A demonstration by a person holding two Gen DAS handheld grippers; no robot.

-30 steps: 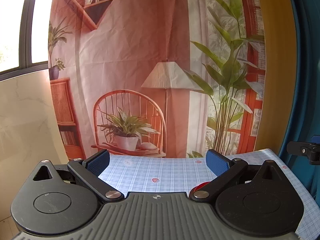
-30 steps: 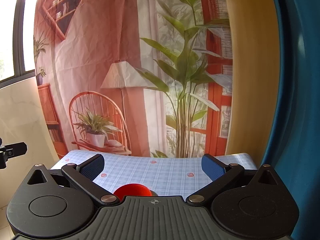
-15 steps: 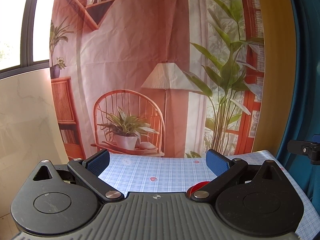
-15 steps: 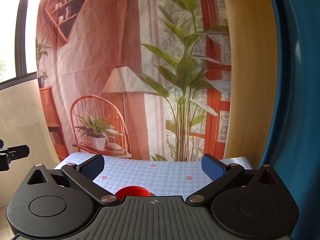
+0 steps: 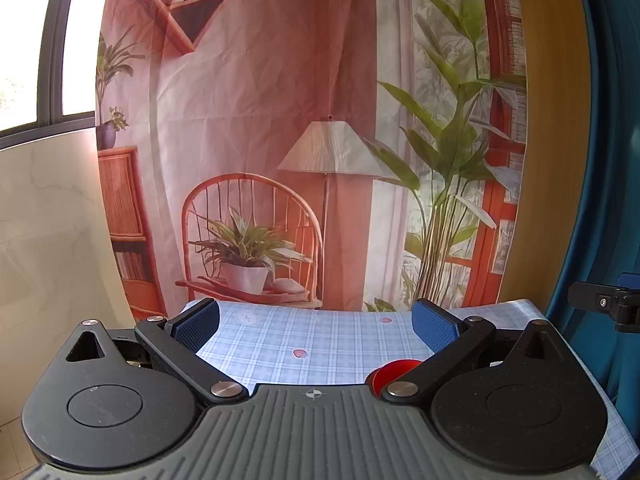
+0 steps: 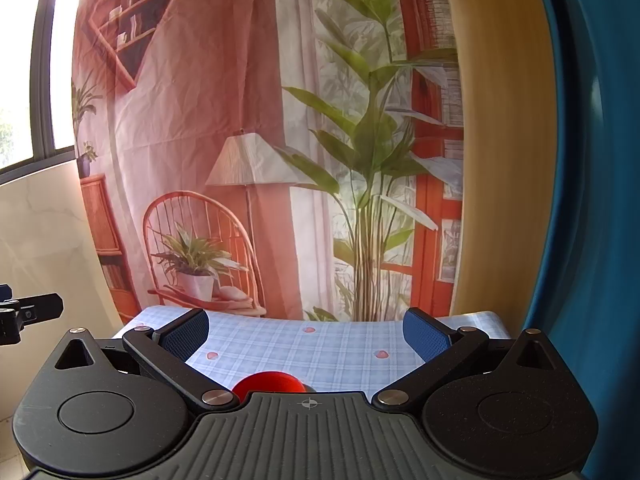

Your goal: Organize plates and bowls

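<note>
Left gripper [image 5: 316, 326] jaws wide apart above checked tablecloth [image 5: 320, 344], red dish [image 5: 394, 370] near right finger.

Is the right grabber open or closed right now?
Open. The right gripper has its blue fingers spread wide apart, with only checked tablecloth between them.

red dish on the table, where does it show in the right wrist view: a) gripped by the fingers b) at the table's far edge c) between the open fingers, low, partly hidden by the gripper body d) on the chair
c: the red dish peeks over the right gripper body, nothing touching it on the checked tablecloth.
</note>
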